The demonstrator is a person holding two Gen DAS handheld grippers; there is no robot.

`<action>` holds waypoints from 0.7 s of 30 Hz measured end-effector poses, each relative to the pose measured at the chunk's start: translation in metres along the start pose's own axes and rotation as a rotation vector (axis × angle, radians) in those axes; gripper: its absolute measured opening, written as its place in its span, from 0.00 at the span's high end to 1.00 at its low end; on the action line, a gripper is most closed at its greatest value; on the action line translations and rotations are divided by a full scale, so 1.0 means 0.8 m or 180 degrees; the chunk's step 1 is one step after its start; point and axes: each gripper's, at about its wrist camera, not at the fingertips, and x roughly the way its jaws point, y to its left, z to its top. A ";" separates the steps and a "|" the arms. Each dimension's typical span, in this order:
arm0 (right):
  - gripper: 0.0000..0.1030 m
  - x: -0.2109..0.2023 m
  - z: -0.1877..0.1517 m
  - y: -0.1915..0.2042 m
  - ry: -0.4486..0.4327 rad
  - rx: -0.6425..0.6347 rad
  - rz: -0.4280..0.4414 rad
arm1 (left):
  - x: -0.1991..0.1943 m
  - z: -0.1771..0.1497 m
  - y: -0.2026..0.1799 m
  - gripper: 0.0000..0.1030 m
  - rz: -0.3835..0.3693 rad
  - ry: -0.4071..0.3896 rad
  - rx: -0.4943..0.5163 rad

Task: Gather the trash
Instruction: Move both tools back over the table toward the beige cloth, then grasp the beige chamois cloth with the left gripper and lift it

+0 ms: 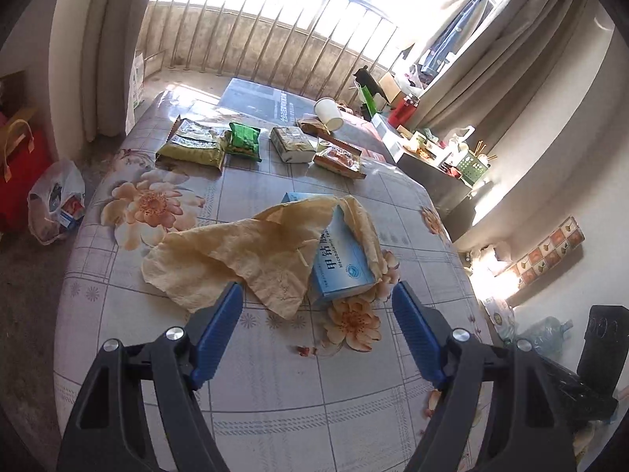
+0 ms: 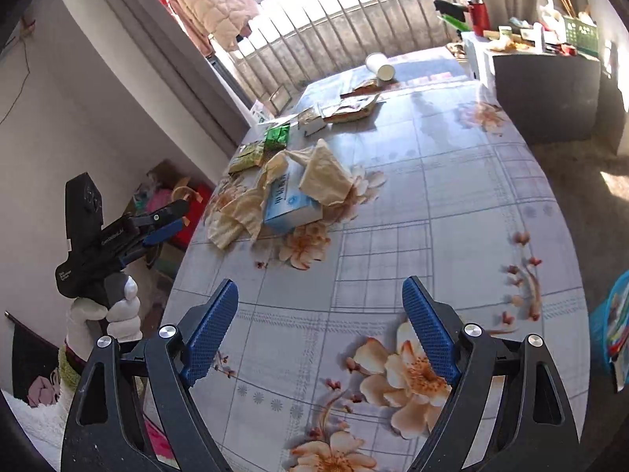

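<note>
The left tongs (image 1: 316, 295) stand wide apart with nothing between their blue pads, angled downward. The right tongs (image 2: 320, 293) gape just as wide, also empty and tilted down. A white-gloved left hand (image 2: 108, 310) grips the left tool's handle.

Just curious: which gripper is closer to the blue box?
Left. The left gripper hovers open just short of the blue box; the right gripper sits farther back over bare tablecloth.

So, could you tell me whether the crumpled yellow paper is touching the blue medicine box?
Touching: the left wrist view shows the yellow paper draped over the blue box.
</note>
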 end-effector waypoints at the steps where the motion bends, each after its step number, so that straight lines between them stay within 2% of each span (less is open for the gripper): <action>1: 0.21 0.024 0.010 0.016 0.0026 -0.0124 -0.0014 | 0.010 0.009 0.002 0.26 -0.0013 0.0061 0.0021; 4: 0.21 0.089 0.035 0.047 0.0127 -0.0394 -0.0149 | 0.048 0.038 -0.003 0.26 -0.0078 0.0200 0.0142; 9: 0.21 0.158 0.058 0.050 0.0325 -0.0485 -0.0311 | 0.120 0.080 -0.016 0.26 -0.0048 0.0432 0.0425; 13: 0.21 0.179 0.067 0.044 0.0340 -0.0525 -0.0418 | 0.175 0.101 -0.014 0.27 0.0210 0.0614 0.0702; 16: 0.21 0.183 0.070 0.045 0.0336 -0.0592 -0.0475 | 0.199 0.116 -0.006 0.35 0.0262 0.0703 0.0775; 18: 0.21 0.187 0.073 0.047 0.0332 -0.0634 -0.0506 | 0.211 0.125 -0.001 0.38 0.0220 0.0742 0.0756; 21: 0.21 0.192 0.080 0.046 0.0307 -0.0673 -0.0504 | 0.230 0.131 0.008 0.47 0.0008 0.0873 0.0607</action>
